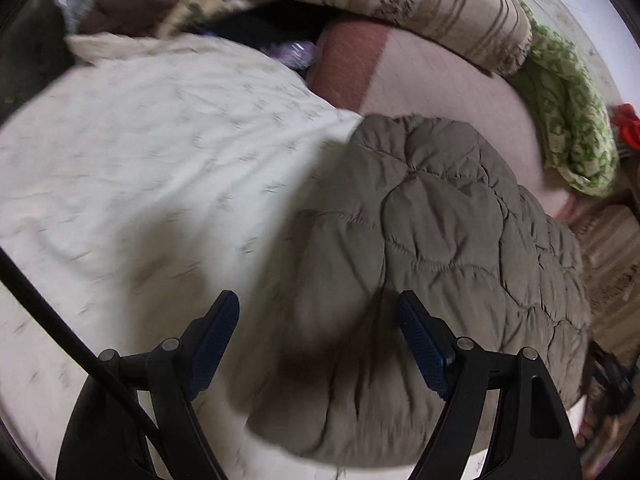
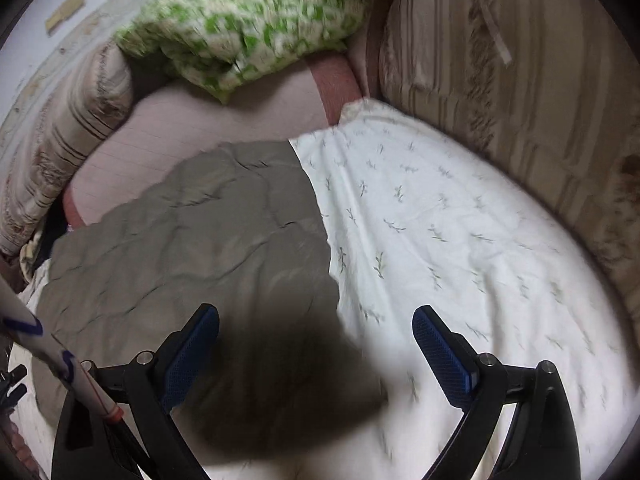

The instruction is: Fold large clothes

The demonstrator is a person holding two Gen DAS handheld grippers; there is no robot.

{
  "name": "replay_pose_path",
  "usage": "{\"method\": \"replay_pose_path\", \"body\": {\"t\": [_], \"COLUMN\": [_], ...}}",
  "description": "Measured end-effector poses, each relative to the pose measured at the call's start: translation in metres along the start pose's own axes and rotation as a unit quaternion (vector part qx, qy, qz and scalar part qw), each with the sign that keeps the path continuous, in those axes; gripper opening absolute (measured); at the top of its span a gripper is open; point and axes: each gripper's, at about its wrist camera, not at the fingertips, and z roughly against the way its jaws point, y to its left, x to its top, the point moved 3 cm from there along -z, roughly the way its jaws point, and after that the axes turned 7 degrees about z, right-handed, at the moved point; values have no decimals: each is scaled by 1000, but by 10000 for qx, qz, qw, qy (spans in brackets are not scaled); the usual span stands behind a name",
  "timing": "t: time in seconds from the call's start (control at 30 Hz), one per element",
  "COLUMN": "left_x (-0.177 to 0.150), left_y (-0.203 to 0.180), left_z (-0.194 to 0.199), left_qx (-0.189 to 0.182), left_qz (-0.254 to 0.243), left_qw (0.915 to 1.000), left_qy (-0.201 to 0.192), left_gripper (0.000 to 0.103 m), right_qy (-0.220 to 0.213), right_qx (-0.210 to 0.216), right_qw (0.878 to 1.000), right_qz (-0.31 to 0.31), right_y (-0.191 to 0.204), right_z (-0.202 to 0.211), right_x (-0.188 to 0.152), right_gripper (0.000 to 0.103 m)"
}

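We see the left gripper [image 1: 318, 308] with its jaws apart and empty, low in the frame above the grey quilted jacket [image 1: 432, 240] lying centre-right on the white sheet [image 1: 140, 152]. The right gripper [image 2: 316, 324] likewise gapes empty, the jacket centre-left of its view.

Pink mattress [image 2: 160, 136] with a darker red-brown band [image 2: 334, 80] across it. Striped beige cushions [image 2: 520, 80] line the mattress edge on the right in the right wrist view; another striped cushion [image 2: 60, 128] along its left edge. Green-and-white leafy pillow [image 2: 248, 20] at the far end of the mattress, against a pale scuffed wall [image 2: 48, 0]. Something red [image 1: 626, 124] beside the pillow, too blurred to tell. Dim, soft indoor light.
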Motion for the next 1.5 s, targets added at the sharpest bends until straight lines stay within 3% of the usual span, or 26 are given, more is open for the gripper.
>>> {"method": "replay_pose_path", "body": {"t": [0.07,0.13,0.17,0.23,0.33,0.37,0.4,0.43,0.5,0.6,0.7,0.8,0.9,0.97,1.03,1.1,1.17,1.23,1.27,1.33,1.43,1.5], "left_x": [5,7,7,1,-11,-10,-10,-10,-7,0,0,-4,-7,-6,-5,-5,-4,-6,-8,-13,-22,-31], "left_y": [0,-2,-4,-12,-37,-42,-48,-54,-64,-72,-70,-54,-50,-56,-57,-54,-54,-61,-64,-69,-81,-86], "left_z": [-18,-37,-43,-54,-53,-49,-41,-30,-7,22,19,-21,-27,-14,6,19,32,46,53,57,35,4], "left_qx": [-534,-1142,-1256,-1314,-906,-891,-891,-868,-954,-1110,-596,170,310,422,410,420,772,1303,1569,1652,1330,1351], "left_qz": [-19,-45,-59,-184,-669,-692,-745,-824,-895,-910,-942,-834,-760,-934,-914,-778,-701,-894,-966,-1031,-1342,-1567], "left_qw": [9979,9903,9881,9862,9908,9913,9916,9919,9913,9894,9928,9963,9966,9944,9939,9942,9902,9782,9699,9649,9726,9742], "left_qy": [361,786,890,992,749,678,578,428,148,-221,-436,-93,-104,-238,-466,-610,-929,-1351,-1590,-1760,-1354,-896], "left_gripper": [80,81,81,90,89,86,76,66,59,53,53,59,64,64,64,64,64,64,65,70,73,73], "right_qy": [236,552,697,997,1274,1279,1224,1188,977,471,88,207,542,537,345,-189,-732,-1014,-1081,-1161,-923,-680], "right_qx": [307,848,1156,1970,2664,2764,2932,2985,2939,3102,2916,2272,1907,1877,1698,1126,585,351,333,409,826,950], "right_qw": [9992,9947,9905,9744,9542,9514,9471,9458,9501,9490,9564,9736,9793,9778,9803,9872,9902,9919,9922,9924,9895,9863], "right_qz": [-42,-175,-246,-424,-481,-463,-459,-471,-376,-303,-123,51,-408,-764,-951,-1117,-1038,-680,-519,-29,747,1164], "right_y": [-5,-10,-12,-14,-9,-7,-3,2,12,19,27,33,14,4,-5,-16,-17,-3,6,40,89,121], "right_z": [-26,-51,-62,-84,-105,-107,-106,-102,-84,-49,-29,-43,-72,-71,-56,-25,5,26,29,31,17,-1], "right_x": [9,16,18,21,20,20,21,20,24,40,48,40,29,28,30,34,40,41,42,39,26,15], "right_gripper": [101,102,102,102,102,98,84,78,59,51,51,56,72,76,77,79,84,84,84,80,74,74]}}
